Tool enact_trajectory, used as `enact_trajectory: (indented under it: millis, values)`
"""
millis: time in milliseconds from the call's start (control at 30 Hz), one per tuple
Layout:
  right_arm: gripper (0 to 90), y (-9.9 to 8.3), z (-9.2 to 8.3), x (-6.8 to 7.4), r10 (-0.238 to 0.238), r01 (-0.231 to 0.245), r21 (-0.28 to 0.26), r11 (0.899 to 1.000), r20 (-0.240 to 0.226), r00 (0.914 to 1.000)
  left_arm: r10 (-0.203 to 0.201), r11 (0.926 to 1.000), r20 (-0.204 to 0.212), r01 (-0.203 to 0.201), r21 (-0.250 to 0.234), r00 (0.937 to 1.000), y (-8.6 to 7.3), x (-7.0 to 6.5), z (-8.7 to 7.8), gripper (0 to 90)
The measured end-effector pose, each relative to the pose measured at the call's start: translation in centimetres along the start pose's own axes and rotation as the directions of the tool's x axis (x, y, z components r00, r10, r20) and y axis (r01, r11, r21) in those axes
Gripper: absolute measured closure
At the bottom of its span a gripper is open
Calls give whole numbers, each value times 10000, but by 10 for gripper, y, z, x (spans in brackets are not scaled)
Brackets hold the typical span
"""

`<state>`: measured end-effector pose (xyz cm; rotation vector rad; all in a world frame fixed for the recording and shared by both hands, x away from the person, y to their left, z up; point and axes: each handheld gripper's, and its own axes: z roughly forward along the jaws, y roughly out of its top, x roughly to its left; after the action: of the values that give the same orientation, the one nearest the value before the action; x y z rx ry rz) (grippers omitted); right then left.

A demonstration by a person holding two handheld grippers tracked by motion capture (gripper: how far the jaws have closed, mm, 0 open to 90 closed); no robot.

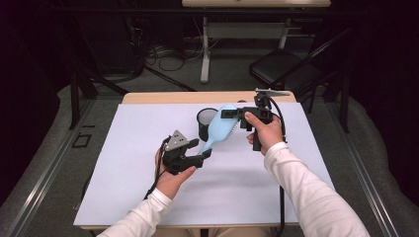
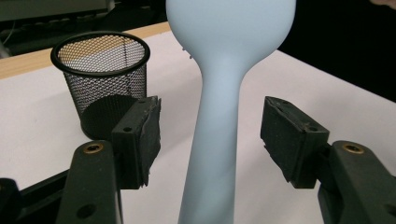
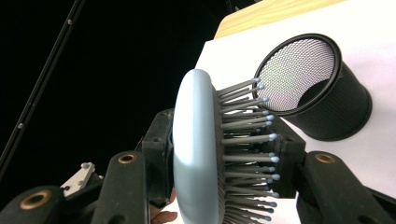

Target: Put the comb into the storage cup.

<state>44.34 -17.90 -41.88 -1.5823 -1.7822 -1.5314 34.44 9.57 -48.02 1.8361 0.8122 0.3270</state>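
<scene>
A light blue hairbrush [image 1: 217, 129] hangs over the white table, its handle slanting down to the left. My right gripper [image 1: 232, 114] is shut on the brush head [image 3: 198, 149], one pad on the smooth back, the other against the grey bristles [image 3: 245, 140]. My left gripper [image 1: 200, 154] is open around the handle [image 2: 212, 140]. Its pads [image 2: 140, 135] stand clear of the handle on both sides. A black mesh cup [image 1: 206, 122] stands upright on the table just behind the brush; it is also in the left gripper view [image 2: 103, 79] and the right gripper view [image 3: 310, 88].
The table carries a white sheet [image 1: 148, 138], with a wooden edge [image 1: 163, 97] at the back. Beyond it are a dark floor with cables, a table leg [image 1: 205, 54] and a black chair [image 1: 284, 66].
</scene>
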Motion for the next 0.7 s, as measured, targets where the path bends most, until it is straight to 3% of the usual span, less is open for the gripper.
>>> enact_trajectory:
  millis: [167,333,467,700]
  values:
    - [517,2,-4,-3,41,-40,-93,9999,115,9999,-280,9994,96,278,225,9996,-1,3,-6,379]
    - [517,5,-6,-5,34,-30,-174,9998,234,9997,-238,9989,49,236,396,9997,-1,7,-12,376]
    - [517,8,-7,-3,-4,12,-313,9995,274,9996,-445,9987,435,434,249,9981,1,15,-18,369]
    - [516,11,-9,3,-200,221,-386,9990,529,9984,-801,9968,-45,800,-89,9968,3,28,-33,361]
